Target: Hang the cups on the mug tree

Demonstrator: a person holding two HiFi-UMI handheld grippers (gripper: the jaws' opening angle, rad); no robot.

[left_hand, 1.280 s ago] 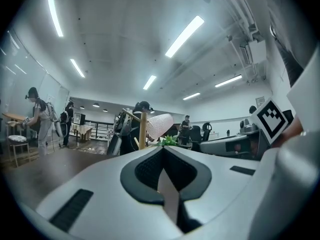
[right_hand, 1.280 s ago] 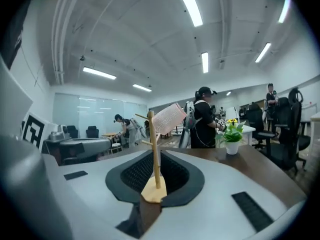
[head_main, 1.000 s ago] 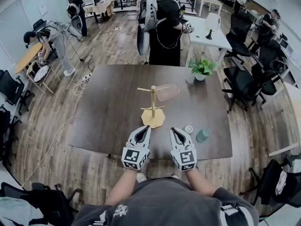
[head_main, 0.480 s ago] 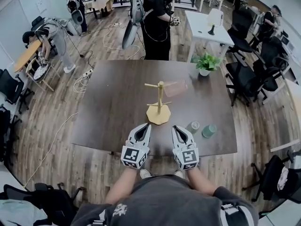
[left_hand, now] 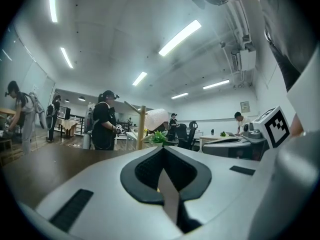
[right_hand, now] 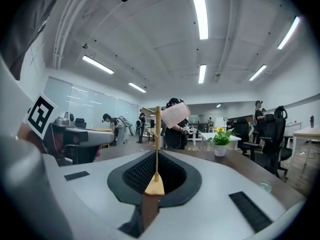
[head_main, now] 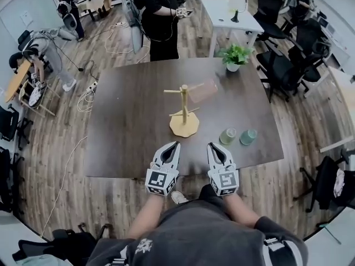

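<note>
The wooden mug tree stands mid-table, and a pink cup hangs on its right peg. Two green cups stand on the table to the right of its base. My left gripper and right gripper hover side by side over the table's near edge. Both point at the tree, shut and holding nothing. In the left gripper view, past the gripper, the tree shows with the pink cup. The right gripper faces the tree and pink cup.
A potted plant sits at the dark table's far right corner. A person stands behind the far edge. Black office chairs crowd the right side. Cables lie on the wood floor at the left.
Both grippers have sunk a little and drawn back toward the table's near edge, still shut. The head view has shifted, so both green cups now show fully.
</note>
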